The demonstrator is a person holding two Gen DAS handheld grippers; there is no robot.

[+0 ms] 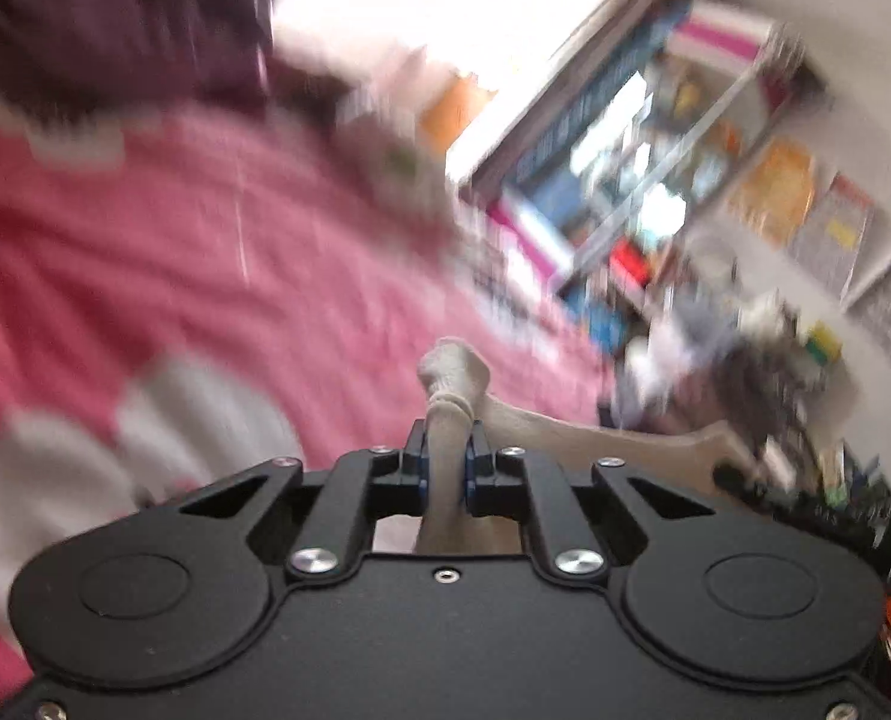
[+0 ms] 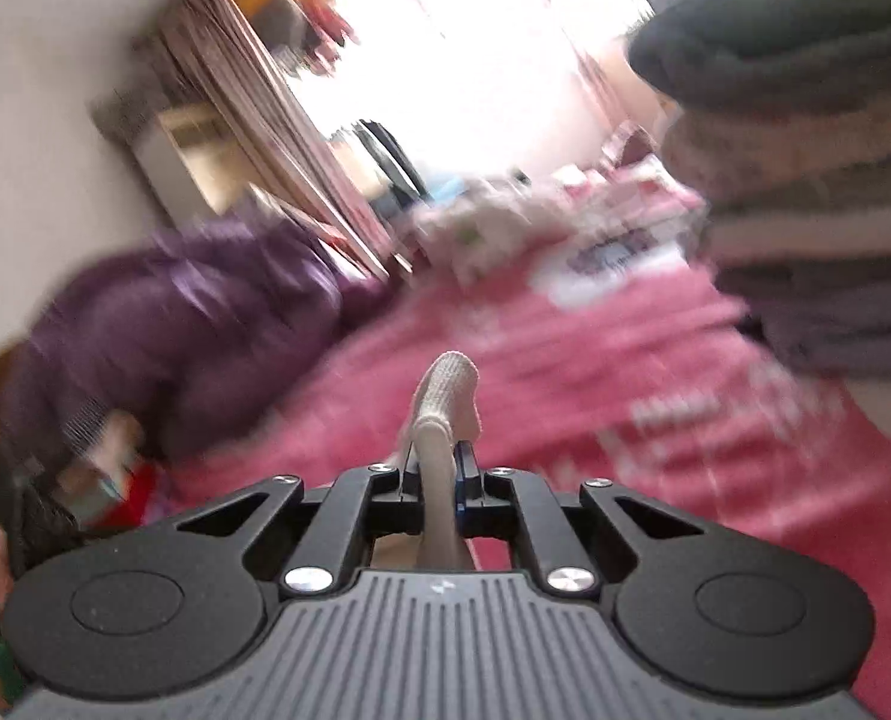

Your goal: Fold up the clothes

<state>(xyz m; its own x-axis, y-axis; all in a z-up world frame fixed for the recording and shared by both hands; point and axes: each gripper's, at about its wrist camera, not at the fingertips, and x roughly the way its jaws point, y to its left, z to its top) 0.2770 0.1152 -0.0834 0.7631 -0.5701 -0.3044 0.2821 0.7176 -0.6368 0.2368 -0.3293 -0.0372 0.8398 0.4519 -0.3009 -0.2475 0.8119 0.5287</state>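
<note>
left wrist: beige garment (image 1: 452,378) pinched between left gripper (image 1: 445,462) fingers

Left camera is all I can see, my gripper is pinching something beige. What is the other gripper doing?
Observer: The right gripper is shut on beige cloth too.
Operator: Are there other clothes near it?
Observer: Yes, a stack of folded clothes, dark grey on top, on the pink bedspread.
Operator: What's on the other side?
Observer: A purple garment, too blurred to name.
</note>
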